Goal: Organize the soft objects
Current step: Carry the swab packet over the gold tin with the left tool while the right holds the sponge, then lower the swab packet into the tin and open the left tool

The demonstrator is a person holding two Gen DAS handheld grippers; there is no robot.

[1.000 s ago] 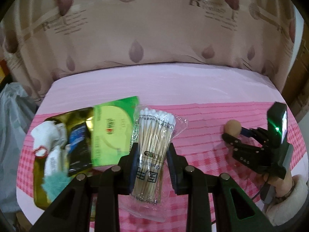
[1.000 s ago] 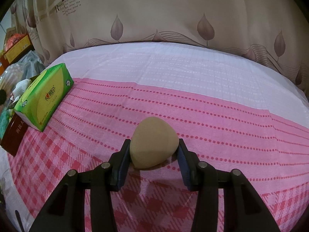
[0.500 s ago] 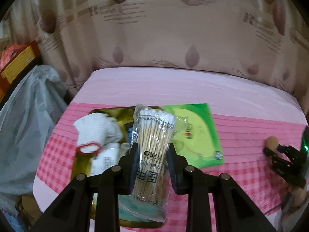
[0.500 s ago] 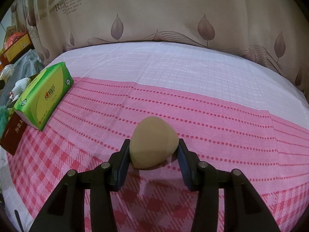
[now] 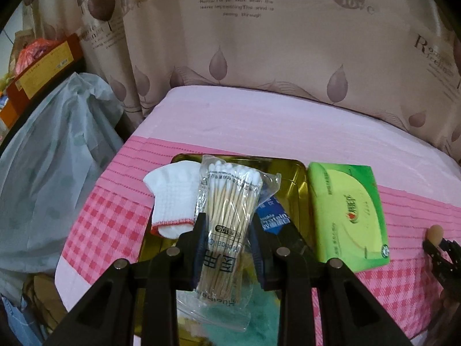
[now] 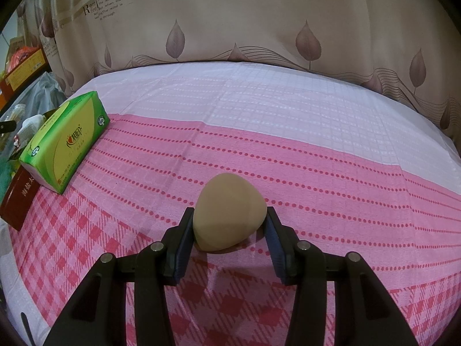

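My left gripper (image 5: 227, 248) is shut on a clear bag of cotton swabs (image 5: 227, 216) and holds it above the gold tray (image 5: 285, 167). In the tray lie a white glove with a red cuff (image 5: 173, 199), a blue packet (image 5: 273, 216) and something teal and fluffy (image 5: 259, 311). My right gripper (image 6: 229, 230) is shut on a beige makeup sponge (image 6: 227, 216) just over the pink checked cloth (image 6: 317, 173). The sponge and right gripper also show small at the right edge of the left wrist view (image 5: 435, 233).
A green tissue pack (image 5: 345, 213) lies right of the tray; it also shows in the right wrist view (image 6: 63, 144). A dark red box (image 6: 20, 201) sits beside it. A plastic bag (image 5: 52, 167) hangs off the table's left edge. A curtain (image 5: 259, 43) backs the table.
My left gripper has carried the swab bag leftward from the bare cloth to above the gold tray. My right gripper has barely moved and keeps hold of the sponge.
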